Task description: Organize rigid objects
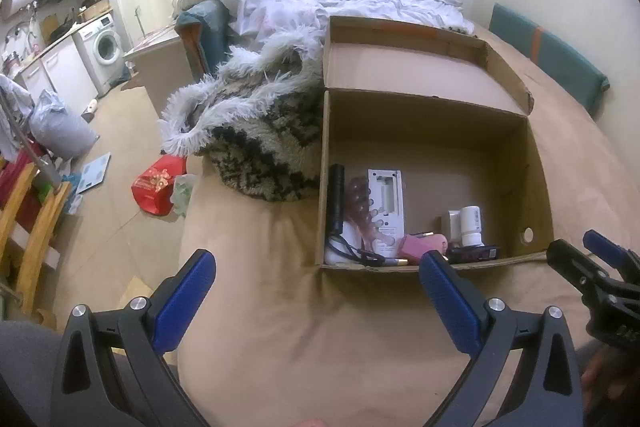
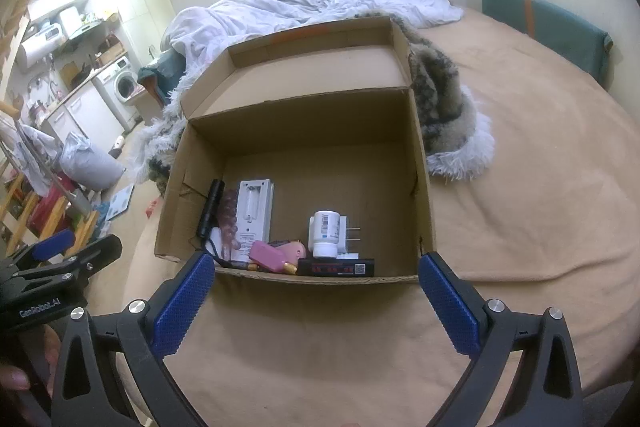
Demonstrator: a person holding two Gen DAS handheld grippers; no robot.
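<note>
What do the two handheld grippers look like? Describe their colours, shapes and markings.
Both match: the left gripper and right gripper have black angular frames with triangular cut-outs, silver round bolts, and blue textured pads. The left one's body carries white "GenRobot.AI" lettering, seen from the right wrist view.

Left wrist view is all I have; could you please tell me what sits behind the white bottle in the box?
Observer: A white plug adapter sits behind the white bottle, with two prongs pointing toward the right wall of the cardboard box.
Operator: Thanks. My left claw partly covers the near edge. What lies there?
Observer: A flat black case with a QR label lies along the near wall.
Operator: Does the shaggy blanket stop at the box's left side?
Observer: No, the shaggy blanket also spills out on the right side.
</note>
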